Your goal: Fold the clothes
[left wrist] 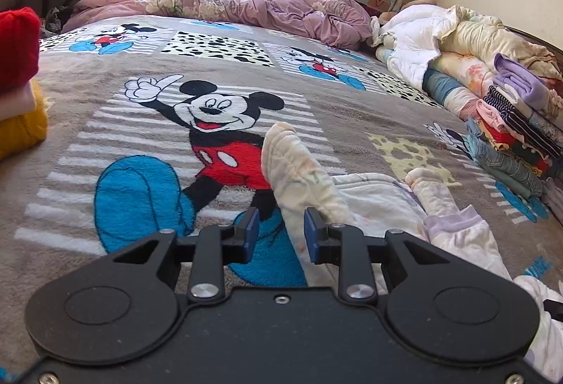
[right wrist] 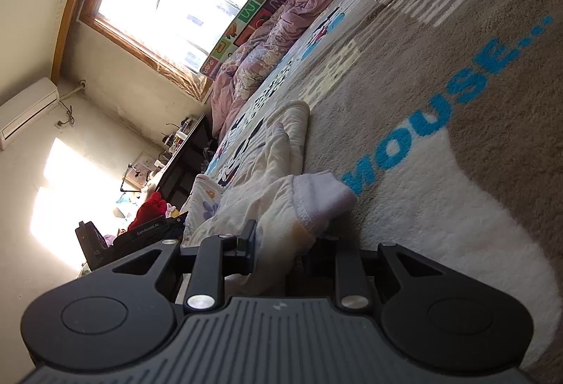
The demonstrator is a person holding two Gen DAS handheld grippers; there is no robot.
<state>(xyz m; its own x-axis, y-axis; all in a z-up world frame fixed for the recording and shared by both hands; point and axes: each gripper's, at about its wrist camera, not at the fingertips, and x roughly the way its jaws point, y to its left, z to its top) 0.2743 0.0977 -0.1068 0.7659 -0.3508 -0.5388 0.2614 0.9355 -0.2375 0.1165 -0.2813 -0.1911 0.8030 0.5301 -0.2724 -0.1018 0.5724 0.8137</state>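
The left gripper (left wrist: pixel 281 236) is nearest, its blue-padded jaws standing apart around the edge of a pale cream children's garment with lilac cuffs (left wrist: pixel 373 201), not pressing it. This garment lies on the near right part of the grey Mickey Mouse blanket (left wrist: pixel 140 123). The right gripper (right wrist: pixel 281 243) has cream cloth between its jaws; I cannot tell if they press it. A stack of folded clothes (left wrist: pixel 517 134) stands far right.

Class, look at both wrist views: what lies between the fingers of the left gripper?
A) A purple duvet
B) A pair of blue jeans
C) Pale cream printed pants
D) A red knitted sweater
C: in the left wrist view, the left gripper has its open blue pads either side of the cream printed pants, spread on the Mickey Mouse blanket.
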